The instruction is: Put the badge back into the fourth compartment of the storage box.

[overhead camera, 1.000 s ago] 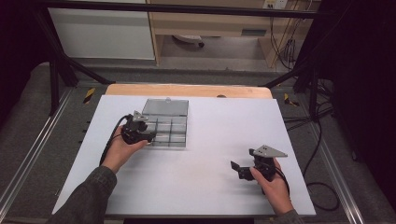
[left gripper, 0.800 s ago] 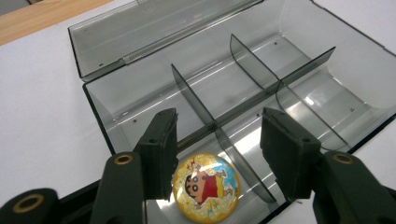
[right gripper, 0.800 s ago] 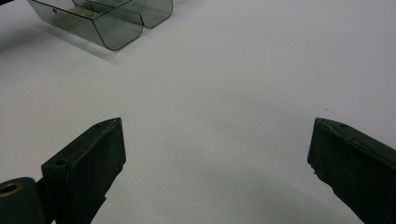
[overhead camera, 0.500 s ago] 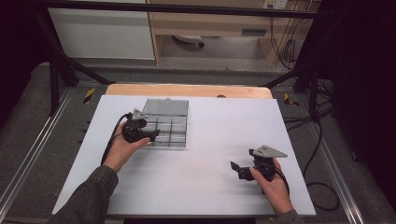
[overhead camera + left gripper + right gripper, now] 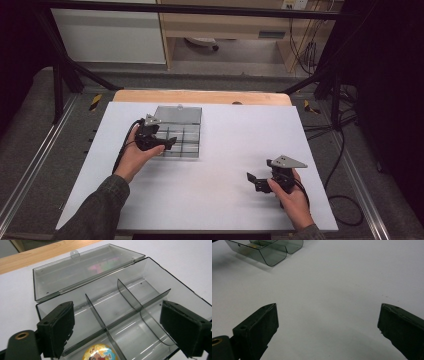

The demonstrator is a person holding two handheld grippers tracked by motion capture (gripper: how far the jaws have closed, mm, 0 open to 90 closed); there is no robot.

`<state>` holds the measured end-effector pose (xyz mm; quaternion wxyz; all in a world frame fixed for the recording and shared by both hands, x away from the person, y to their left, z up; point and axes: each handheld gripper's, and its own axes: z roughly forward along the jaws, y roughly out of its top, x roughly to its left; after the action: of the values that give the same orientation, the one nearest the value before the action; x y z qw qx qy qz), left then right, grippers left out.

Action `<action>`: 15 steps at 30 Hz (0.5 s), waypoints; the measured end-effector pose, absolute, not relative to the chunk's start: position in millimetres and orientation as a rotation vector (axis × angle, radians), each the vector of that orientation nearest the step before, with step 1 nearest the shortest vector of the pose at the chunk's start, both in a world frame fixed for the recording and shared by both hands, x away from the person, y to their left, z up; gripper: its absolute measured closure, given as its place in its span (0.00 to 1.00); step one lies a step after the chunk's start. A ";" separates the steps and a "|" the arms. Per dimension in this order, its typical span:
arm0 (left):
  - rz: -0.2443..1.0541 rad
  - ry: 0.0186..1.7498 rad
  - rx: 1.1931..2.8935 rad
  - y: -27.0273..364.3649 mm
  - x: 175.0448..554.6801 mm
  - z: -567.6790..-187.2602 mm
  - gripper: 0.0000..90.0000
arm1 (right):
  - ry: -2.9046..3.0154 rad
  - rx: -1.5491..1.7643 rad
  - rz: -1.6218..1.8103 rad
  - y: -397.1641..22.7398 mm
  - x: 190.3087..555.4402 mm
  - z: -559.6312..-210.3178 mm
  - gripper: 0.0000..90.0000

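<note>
Since the earlier high views almost nothing has shifted across the table: the left gripper (image 5: 161, 143) hangs at the same near-left corner of the smoke-grey divided box (image 5: 182, 137), yet its jaws have just been opening and now stand wide apart with nothing between the pads. Nearest to that gripper, seen along its jaws, a small gold ball with a printed figure (image 5: 100, 353) lies loose on the floor of the box's nearest compartment, just left of the box's cross divider and below the open jaws (so the release looks done, though that is a judgement). Beyond the ball the other compartments (image 5: 112, 303) of the box look bare, and past them the box's hinged lid (image 5: 82, 270) lies folded back flat, with a pink and green blur seen through it that cannot be made out. Well to the right of the box and nearer the person, the right gripper (image 5: 257, 181) rests low over the white table top (image 5: 240, 125), its jaws also spread wide and holding nothing; in its own view a rounded corner of the box (image 5: 270, 252) shows far off. From here the main risk seems to be the withdrawal: the left jaws sit close to the box's low near wall, and a careless lift could catch that wall, tipping or dragging the light box and rolling the ball against a divider or out of its cell.
</note>
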<state>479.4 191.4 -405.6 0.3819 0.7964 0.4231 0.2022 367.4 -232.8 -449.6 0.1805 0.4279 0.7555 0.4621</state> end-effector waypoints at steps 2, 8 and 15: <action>0.510 1.080 2.032 189.3 480.8 -406.3 0.13 | 2.133 1.211 1.305 -233.2 367.7 -450.2 0.04; 0.518 1.076 2.027 184.3 482.8 -406.6 0.12 | 2.130 1.214 1.309 -233.6 367.5 -450.5 0.04; 0.538 1.085 2.017 179.1 482.4 -405.8 0.12 | 2.129 1.206 1.313 -233.5 366.2 -449.5 0.04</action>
<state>482.4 179.1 -405.8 0.3843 0.7915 0.4259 0.2110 366.2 -233.5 -449.5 0.1815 0.4270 0.7540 0.4649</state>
